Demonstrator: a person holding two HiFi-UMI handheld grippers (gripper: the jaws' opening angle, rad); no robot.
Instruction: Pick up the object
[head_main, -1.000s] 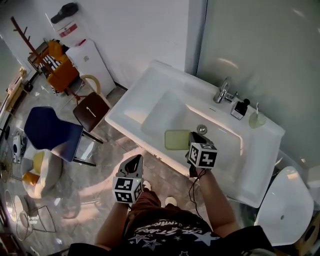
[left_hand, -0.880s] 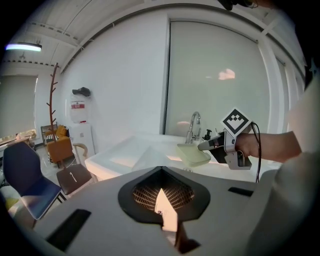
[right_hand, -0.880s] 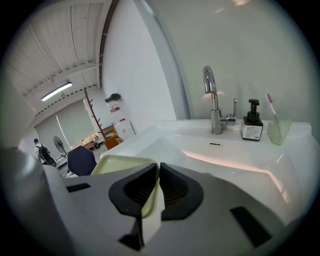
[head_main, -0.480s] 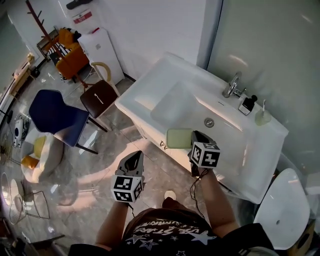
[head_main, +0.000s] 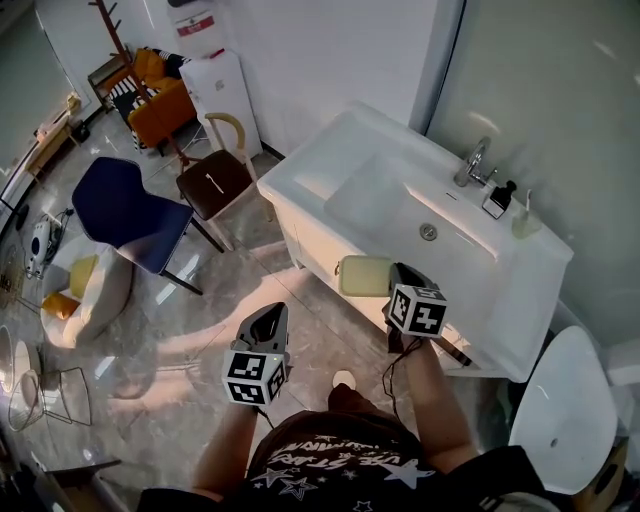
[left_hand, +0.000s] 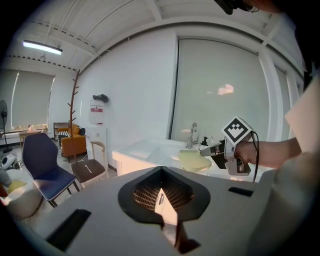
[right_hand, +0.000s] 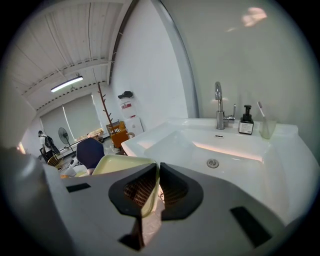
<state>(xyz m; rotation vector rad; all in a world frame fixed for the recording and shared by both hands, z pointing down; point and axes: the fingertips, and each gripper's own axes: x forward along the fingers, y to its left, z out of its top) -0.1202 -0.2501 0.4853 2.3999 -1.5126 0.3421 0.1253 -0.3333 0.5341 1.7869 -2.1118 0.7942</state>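
The pale yellow-green, rounded-square shallow plastic dish is off every surface. It hangs in the air in front of the white washbasin, at 9 o'clock from the tip of the right gripper, which holds it.

In the right gripper view the jaws stand narrow and pinch the thin rim of the dish at its near edge, and the body of the dish spreads toward 10 o'clock. I judge the dish to be light and stiff, with a smooth surface that is probably a little slippery. Because it is gripped at 1 edge only, it may swing or tilt if the gripper moves quickly. A hold on the raised rim looks like the right place, since the flat bottom gives the pads nothing to close on.

The right forearm reaches toward 12 o'clock, with the gripper about level. The left gripper is lower at 8 o'clock from the dish, well apart from it. Its jaws are together with nothing between them, and it points over the floor
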